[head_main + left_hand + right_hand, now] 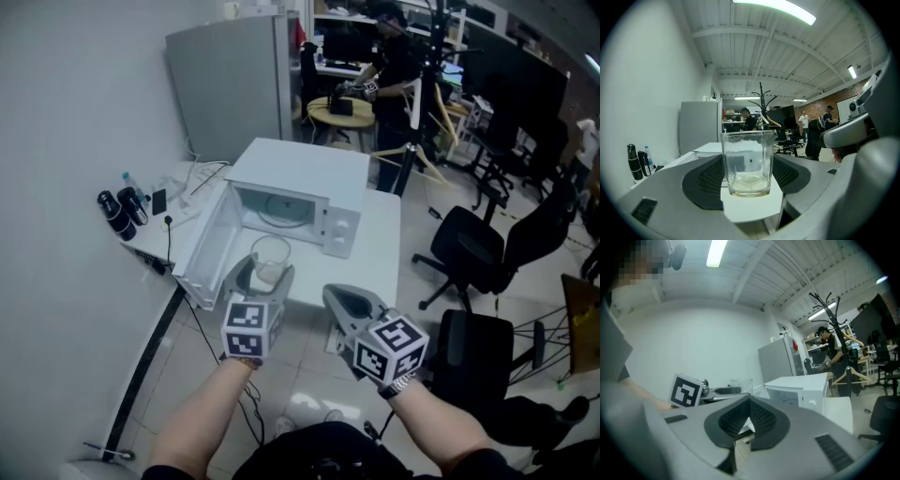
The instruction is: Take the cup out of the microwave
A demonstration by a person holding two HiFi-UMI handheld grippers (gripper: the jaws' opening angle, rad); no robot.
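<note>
A clear glass cup [270,259] sits between the pads of my left gripper [264,269], which is shut on it just in front of the white microwave [300,183]. The microwave's door [208,248] hangs open to the left and its chamber looks empty. In the left gripper view the cup [747,161] stands upright with both dark pads against its sides, over the white table's front edge. My right gripper [349,302] hovers to the right of the cup, off the table's front edge, shut with nothing in it [746,420]. The microwave [801,390] shows beyond it.
The white table [375,253] carries dark bottles [117,214], a phone and cables at its left end by the wall. Black office chairs [478,248] stand to the right. A grey cabinet [230,80] and a person [389,56] at a round table are behind.
</note>
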